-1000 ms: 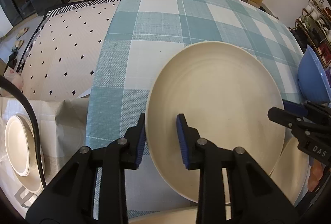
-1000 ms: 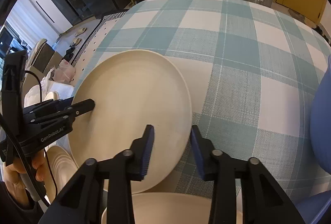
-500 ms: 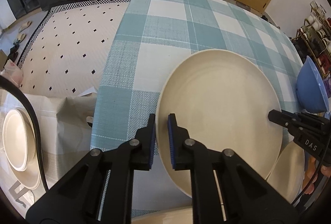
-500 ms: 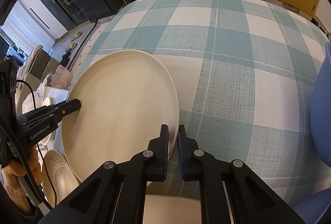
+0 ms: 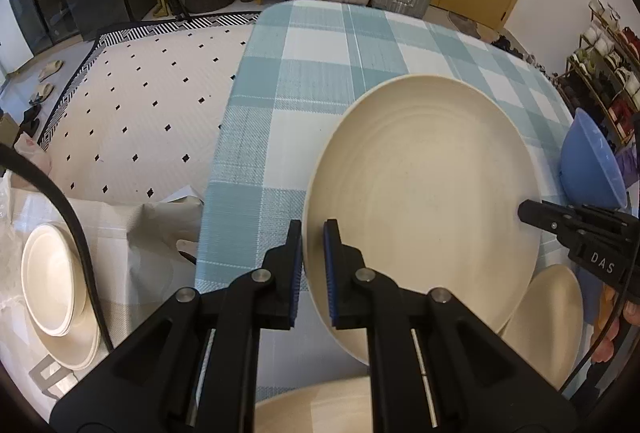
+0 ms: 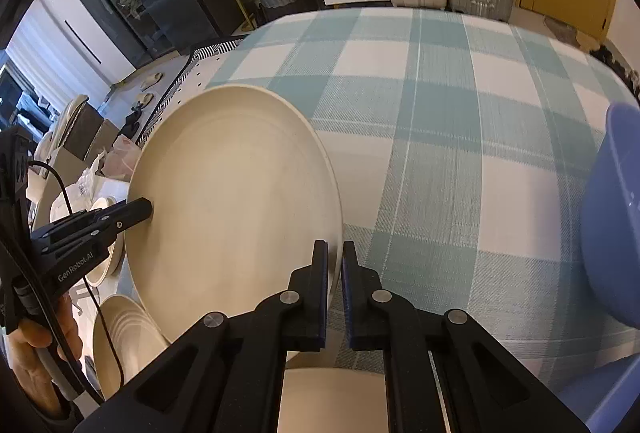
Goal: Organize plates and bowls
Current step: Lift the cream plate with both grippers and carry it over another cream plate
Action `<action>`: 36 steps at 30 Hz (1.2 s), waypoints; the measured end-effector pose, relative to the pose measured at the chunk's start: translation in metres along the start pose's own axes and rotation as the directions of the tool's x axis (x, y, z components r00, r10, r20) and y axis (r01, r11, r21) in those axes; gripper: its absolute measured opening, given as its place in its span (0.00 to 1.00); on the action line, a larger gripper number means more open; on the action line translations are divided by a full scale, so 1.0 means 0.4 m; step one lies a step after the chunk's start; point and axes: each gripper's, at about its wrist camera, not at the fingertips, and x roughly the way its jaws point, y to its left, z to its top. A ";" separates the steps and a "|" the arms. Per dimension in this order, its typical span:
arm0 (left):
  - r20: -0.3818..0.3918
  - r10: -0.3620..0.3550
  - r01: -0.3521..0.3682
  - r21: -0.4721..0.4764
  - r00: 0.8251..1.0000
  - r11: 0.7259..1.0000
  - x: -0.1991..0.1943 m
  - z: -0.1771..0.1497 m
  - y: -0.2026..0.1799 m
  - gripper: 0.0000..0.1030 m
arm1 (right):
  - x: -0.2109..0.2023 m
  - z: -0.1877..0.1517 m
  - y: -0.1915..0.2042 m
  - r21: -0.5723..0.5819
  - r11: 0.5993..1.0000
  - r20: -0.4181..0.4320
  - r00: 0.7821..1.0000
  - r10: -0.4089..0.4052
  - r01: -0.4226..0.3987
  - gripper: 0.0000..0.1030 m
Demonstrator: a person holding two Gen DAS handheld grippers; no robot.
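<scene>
Plate: your large cream plate (image 5: 424,201) hangs tilted above the checked tablecloth (image 5: 304,81), face up, its left edge raised; round, so no long axis.
Left gripper (image 5: 313,269): jaws pinching the plate's left rim.
Right gripper (image 6: 335,289): jaws pinching the opposite rim.
Change: both pairs of jaws, spread a second ago, have just closed; the plate has lifted off the cloth.
Neighbour: blue bowl (image 5: 588,161) right of the plate.

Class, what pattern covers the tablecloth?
Teal and white checks on the tablecloth, clearest in the right wrist view.
</scene>
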 end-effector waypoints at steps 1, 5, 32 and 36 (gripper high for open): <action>0.007 0.003 -0.003 -0.005 1.000 1.000 -0.010 0.002 0.002 0.07 | -0.006 0.002 0.003 -0.001 1.000 0.003 1.000 0.003 -0.003 0.06; 0.022 0.003 -0.002 -0.022 1.000 1.000 -0.039 0.004 0.009 0.07 | -0.030 0.006 0.017 -0.012 1.000 0.017 1.000 0.007 -0.007 0.06; 0.046 0.065 -0.060 -0.098 0.997 0.993 -0.301 -0.220 0.094 0.07 | -0.156 -0.125 0.178 -0.118 0.990 0.028 0.997 0.079 -0.075 0.06; 0.045 0.081 -0.076 -0.118 0.996 0.990 -0.336 -0.282 0.117 0.07 | -0.160 -0.167 0.213 -0.144 0.986 0.013 0.996 0.090 -0.087 0.06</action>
